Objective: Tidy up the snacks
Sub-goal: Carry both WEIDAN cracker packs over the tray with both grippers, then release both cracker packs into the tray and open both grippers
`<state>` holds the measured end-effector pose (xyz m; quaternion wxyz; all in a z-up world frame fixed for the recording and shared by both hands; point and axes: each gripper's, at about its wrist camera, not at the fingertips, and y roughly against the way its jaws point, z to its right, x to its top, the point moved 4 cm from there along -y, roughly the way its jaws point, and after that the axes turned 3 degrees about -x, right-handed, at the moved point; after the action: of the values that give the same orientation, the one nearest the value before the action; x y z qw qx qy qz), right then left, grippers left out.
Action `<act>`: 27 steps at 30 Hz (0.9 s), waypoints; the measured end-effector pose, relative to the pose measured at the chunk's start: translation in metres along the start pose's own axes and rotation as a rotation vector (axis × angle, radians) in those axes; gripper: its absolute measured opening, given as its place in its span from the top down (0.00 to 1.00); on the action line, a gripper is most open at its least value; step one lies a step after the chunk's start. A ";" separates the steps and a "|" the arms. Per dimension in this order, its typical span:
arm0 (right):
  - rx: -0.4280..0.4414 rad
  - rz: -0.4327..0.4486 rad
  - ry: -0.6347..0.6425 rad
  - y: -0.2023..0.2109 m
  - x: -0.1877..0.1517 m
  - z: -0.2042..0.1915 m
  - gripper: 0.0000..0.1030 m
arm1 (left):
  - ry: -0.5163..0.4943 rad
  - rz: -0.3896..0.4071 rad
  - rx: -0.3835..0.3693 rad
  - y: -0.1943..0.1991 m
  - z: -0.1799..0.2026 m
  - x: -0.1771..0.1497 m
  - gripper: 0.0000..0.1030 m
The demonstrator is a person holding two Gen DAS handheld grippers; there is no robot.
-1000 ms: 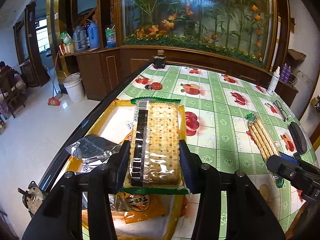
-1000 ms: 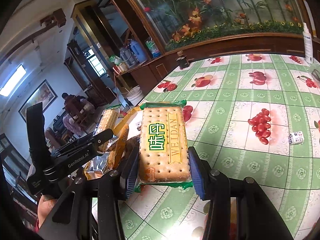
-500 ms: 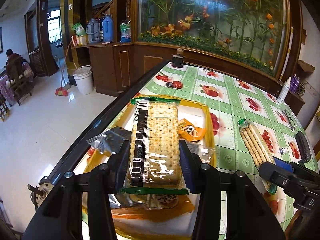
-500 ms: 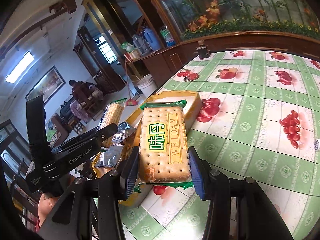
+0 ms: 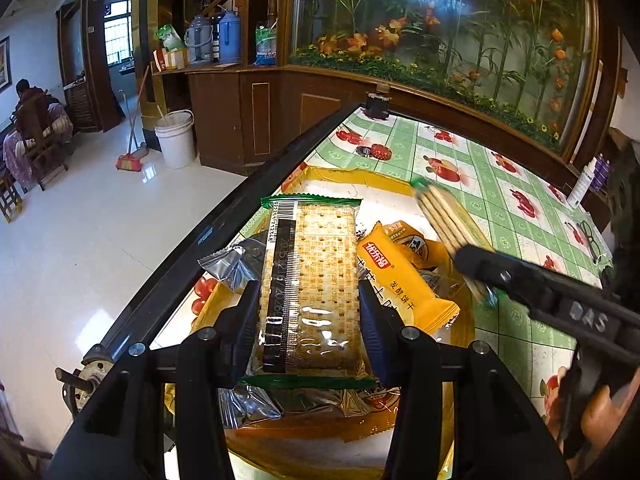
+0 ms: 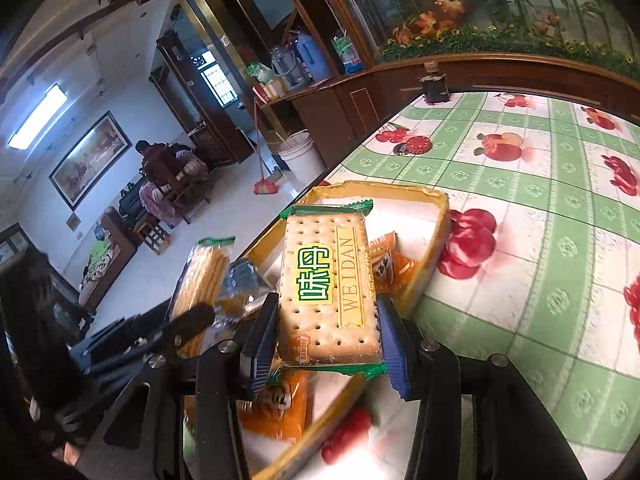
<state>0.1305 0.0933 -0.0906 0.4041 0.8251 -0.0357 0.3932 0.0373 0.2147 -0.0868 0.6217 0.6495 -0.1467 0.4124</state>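
Left claw [image 5: 308,312]: clamped on a cracker pack, barcode side up [image 5: 310,280], held above the yellow tray [image 5: 352,178] at the worktop's [image 5: 500,200] edge. Right claw [image 6: 326,332]: clamped on a second cracker pack, label "WEIDAN" up [image 6: 330,280], also over the tray. Tray contents: orange snack packet [image 5: 404,276] at 3 o'clock of the left pack; silver foil packet [image 5: 236,260] at 9 o'clock. Background: white bucket [image 5: 176,140] on the floor; seated person [image 5: 30,108] at 10 o'clock.
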 end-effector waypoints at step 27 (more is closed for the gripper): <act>-0.047 -0.025 0.034 -0.050 0.020 -0.009 0.46 | 0.007 -0.027 0.046 -0.018 -0.007 0.004 0.50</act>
<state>0.1571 0.1382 -0.1055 0.4288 0.8091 -0.0277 0.4009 0.0498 0.2260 -0.0974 0.6128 0.6641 -0.1261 0.4094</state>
